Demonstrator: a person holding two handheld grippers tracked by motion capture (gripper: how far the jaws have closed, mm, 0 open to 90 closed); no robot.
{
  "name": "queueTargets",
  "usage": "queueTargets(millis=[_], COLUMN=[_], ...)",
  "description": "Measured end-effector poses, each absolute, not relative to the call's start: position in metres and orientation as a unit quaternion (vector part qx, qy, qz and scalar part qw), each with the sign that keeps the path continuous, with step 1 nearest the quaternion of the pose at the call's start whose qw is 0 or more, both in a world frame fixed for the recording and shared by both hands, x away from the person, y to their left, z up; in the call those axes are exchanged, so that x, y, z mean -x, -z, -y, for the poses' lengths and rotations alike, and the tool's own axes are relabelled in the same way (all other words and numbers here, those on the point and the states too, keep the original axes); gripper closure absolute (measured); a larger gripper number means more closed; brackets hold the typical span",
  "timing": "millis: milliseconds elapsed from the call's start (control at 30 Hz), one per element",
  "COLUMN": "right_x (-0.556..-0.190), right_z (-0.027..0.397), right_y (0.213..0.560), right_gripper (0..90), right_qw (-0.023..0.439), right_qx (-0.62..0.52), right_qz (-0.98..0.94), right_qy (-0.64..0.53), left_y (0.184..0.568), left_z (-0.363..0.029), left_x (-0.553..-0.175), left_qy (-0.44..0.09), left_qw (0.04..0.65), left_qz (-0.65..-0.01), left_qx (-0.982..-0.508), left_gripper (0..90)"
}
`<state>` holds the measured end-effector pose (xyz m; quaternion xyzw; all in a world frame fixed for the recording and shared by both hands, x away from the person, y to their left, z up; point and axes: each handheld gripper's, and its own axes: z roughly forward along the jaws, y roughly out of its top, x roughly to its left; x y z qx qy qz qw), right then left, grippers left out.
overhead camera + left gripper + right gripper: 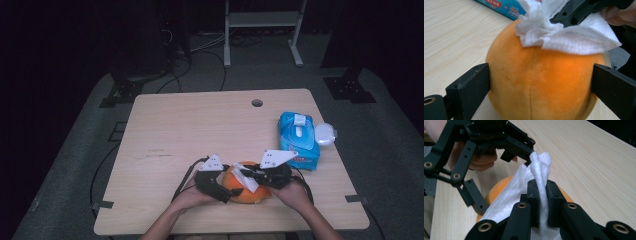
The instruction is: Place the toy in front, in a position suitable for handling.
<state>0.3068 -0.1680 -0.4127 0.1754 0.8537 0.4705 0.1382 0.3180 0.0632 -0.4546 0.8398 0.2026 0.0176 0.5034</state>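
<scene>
In the high view, the orange plush ball [245,189] sat at the table's [200,125] near edge between both hands, beside the blue wipes pack [298,141]. In the left gripper view, the left gripper's [539,82] fingers stood wide either side of the ball, touching its flanks at most; being round, it could roll off if pushed. In the right gripper view, the right gripper's [543,195] fingers pinched the white wipe [539,167] shut; a hard rub might tear it or drag it free.

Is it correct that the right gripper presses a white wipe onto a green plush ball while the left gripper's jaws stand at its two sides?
Not quite: the plush ball is orange, as the left gripper view shows. The right gripper does hold the white wipe, and the left gripper flanks the ball.
</scene>
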Motion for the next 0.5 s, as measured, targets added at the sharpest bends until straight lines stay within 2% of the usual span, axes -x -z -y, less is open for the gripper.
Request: queueTargets(millis=[67, 167, 233, 333, 500], right_x=[-0.307, -0.305, -0.304, -0.299, -0.305], right_z=[0.168, 0.168, 0.169, 0.17, 0.175], right_y=[0.412, 0.409, 0.405, 0.396, 0.395], right_gripper=[81.6, 81.7, 81.7, 81.7, 81.7], right_qw=[0.136, 0.137, 0.141, 0.162, 0.154], right_qx=[-0.176, -0.178, -0.18, -0.177, -0.189], right_qz=[-0.854, -0.85, -0.843, -0.829, -0.812], right_qy=[-0.471, -0.477, -0.487, -0.505, -0.53], left_y=[0.452, 0.447, 0.444, 0.434, 0.436], left_z=[-0.064, -0.065, -0.064, -0.063, -0.067], left_x=[-0.316, -0.31, -0.307, -0.303, -0.307], left_qy=[-0.022, -0.054, -0.072, -0.132, -0.144], left_qw=[0.498, 0.5, 0.515, 0.533, 0.527], left_qz=[-0.198, -0.186, -0.178, -0.162, -0.163], left_qx=[-0.844, -0.844, -0.835, -0.82, -0.821], left_gripper=[15.0, 33.6, 38.8, 40.3, 38.6])
